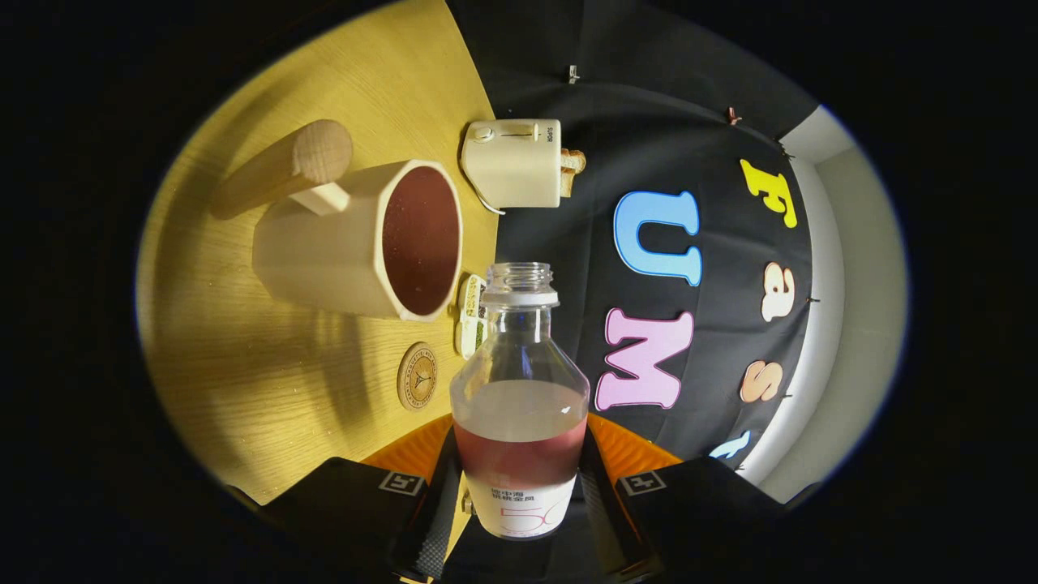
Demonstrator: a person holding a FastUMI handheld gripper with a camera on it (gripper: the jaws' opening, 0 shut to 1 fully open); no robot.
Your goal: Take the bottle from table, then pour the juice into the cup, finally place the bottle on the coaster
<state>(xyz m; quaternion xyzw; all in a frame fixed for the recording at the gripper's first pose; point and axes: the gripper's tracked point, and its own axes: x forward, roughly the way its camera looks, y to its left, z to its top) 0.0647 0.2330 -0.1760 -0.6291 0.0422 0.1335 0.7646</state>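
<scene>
My gripper (519, 487) is shut on a clear bottle (519, 357), one finger on each side of its labelled lower body. The bottle has no cap, and red juice sits in the part nearest the fingers. The view is rolled, so the wooden table (243, 365) stands on one side and the bottle lies roughly level with it. A cream cup (357, 243) with a wooden handle (284, 166) stands on the table beyond the bottle's mouth, to its table side, with red juice inside. A round coaster (418, 375) lies on the table between the cup and the fingers.
A cream toaster (515, 162) with a slice of bread in it stands at the table's back edge by the black cloth wall. A small white and green item (470, 316) lies beside the bottle's neck, partly hidden. A pale wall (851, 324) rises beyond the cloth.
</scene>
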